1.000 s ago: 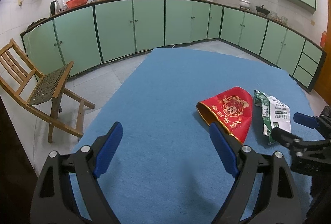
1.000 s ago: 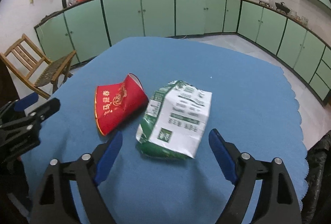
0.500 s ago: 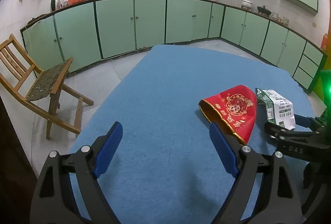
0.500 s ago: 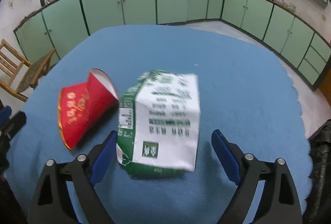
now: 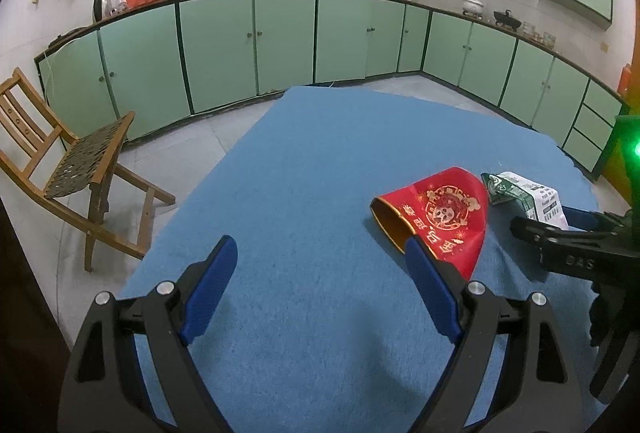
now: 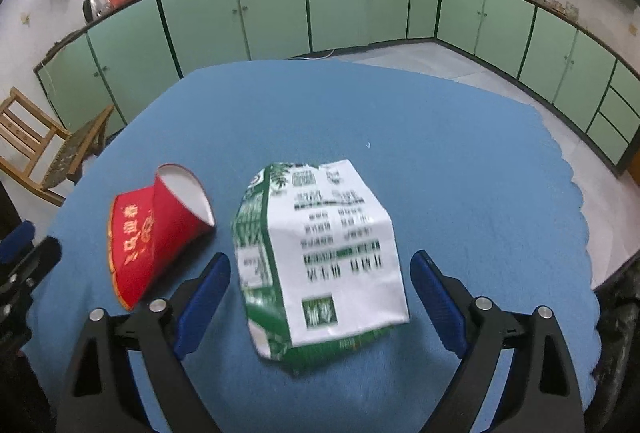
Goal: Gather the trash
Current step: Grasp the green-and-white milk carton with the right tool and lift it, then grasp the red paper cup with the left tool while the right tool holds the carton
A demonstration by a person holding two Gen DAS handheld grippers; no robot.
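A crushed red paper cup (image 5: 440,217) lies on its side on the blue tablecloth (image 5: 304,161). Just right of the cup lies a flattened green-and-white carton (image 5: 528,193). My left gripper (image 5: 320,253) hovers open over bare cloth, its right finger just in front of the cup. In the right wrist view the carton (image 6: 320,225) fills the space between the spread fingers of my right gripper (image 6: 320,261), which is open; its pads stand clear of the carton's sides. The red cup (image 6: 152,233) lies left of that gripper's left finger.
A wooden folding chair (image 5: 72,161) stands on the floor left of the table. Green cabinets (image 5: 280,41) line the far walls. Something dark, perhaps a bag (image 6: 618,317), shows beyond the table's right edge. The cloth's wavy edge (image 6: 580,201) is close on the right.
My right gripper has moved forward over the carton, which now sits between its fingers instead of ahead of them. The left gripper has stayed where it was.
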